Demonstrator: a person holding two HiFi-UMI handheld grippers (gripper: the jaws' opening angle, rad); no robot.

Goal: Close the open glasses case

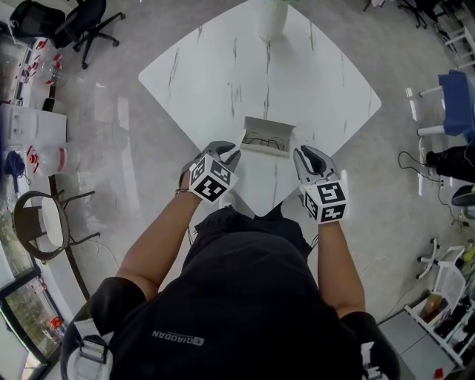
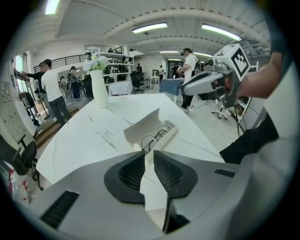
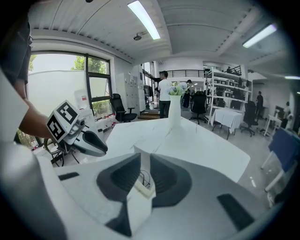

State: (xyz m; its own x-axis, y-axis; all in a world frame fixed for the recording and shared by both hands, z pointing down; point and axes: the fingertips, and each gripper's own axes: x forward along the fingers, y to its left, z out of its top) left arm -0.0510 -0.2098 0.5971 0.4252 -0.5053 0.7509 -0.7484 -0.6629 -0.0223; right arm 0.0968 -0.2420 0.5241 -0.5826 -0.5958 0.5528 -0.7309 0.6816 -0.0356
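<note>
The open glasses case [image 1: 265, 136] is white and lies near the table's front corner, lid raised, with dark-rimmed glasses [image 1: 264, 139] inside. In the left gripper view the case [image 2: 150, 131] sits just beyond my left gripper [image 2: 149, 159], whose jaws stand shut with nothing between them. From above, my left gripper [image 1: 231, 154] is close to the case's left end and my right gripper [image 1: 303, 156] is a little off its right end. My right gripper [image 3: 145, 171] is shut on nothing; the case [image 3: 144, 185] shows through the slit between its jaws.
A tall white vase [image 1: 272, 18] with flowers stands at the far side of the white marble table [image 1: 223, 74]. Office chairs [image 1: 89, 22] and shelves ring the table. A blue chair [image 1: 454, 96] is at the right. Several people [image 2: 51, 89] stand in the background.
</note>
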